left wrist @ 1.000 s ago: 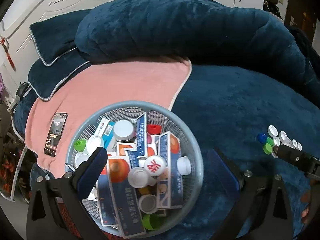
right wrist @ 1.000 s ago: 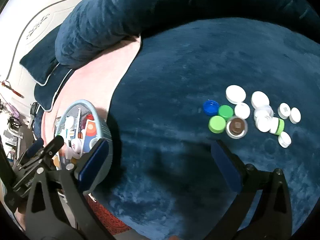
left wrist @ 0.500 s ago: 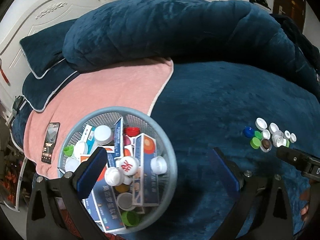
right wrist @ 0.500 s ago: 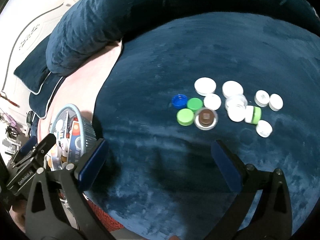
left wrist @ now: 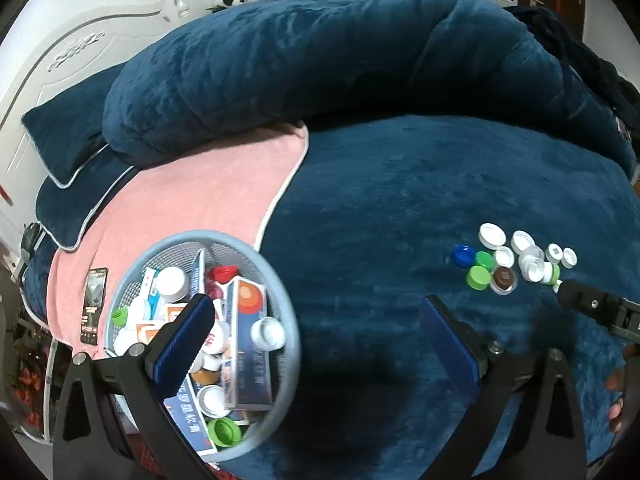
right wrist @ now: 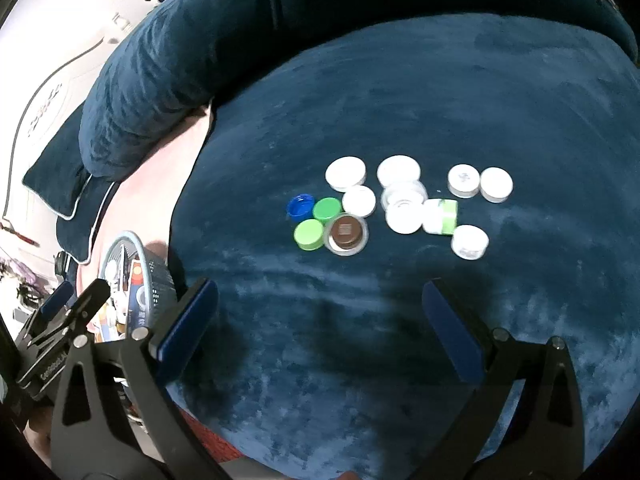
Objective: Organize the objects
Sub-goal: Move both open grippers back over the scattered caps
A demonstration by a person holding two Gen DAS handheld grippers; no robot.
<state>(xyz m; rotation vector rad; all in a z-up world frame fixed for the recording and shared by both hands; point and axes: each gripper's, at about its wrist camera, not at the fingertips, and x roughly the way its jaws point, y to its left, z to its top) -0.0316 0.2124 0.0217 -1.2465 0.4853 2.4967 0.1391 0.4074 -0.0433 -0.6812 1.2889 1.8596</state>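
Note:
A round grey mesh basket (left wrist: 280, 280) full of medicine boxes, white bottles and caps sits at the lower left in the left wrist view, and at the far left in the right wrist view (right wrist: 120, 240). Several loose bottle caps (right wrist: 400, 204), white, green, blue and one brown (right wrist: 346, 232), lie in a cluster on the dark blue blanket; they also show in the left wrist view (left wrist: 512, 260). My left gripper (left wrist: 316, 312) is open and empty, above the blanket by the basket's right rim. My right gripper (right wrist: 320, 296) is open and empty, just in front of the caps.
A pink towel (left wrist: 200, 192) lies under the basket's far side with a black phone (left wrist: 93, 306) on it. A rolled blue quilt (left wrist: 320, 60) and a pillow (left wrist: 68, 120) lie at the back. The white headboard (left wrist: 60, 52) stands beyond them.
Both grippers have moved right. The basket has slid left in both views and the caps have come closer to the middle of the right wrist view. Both stay open.

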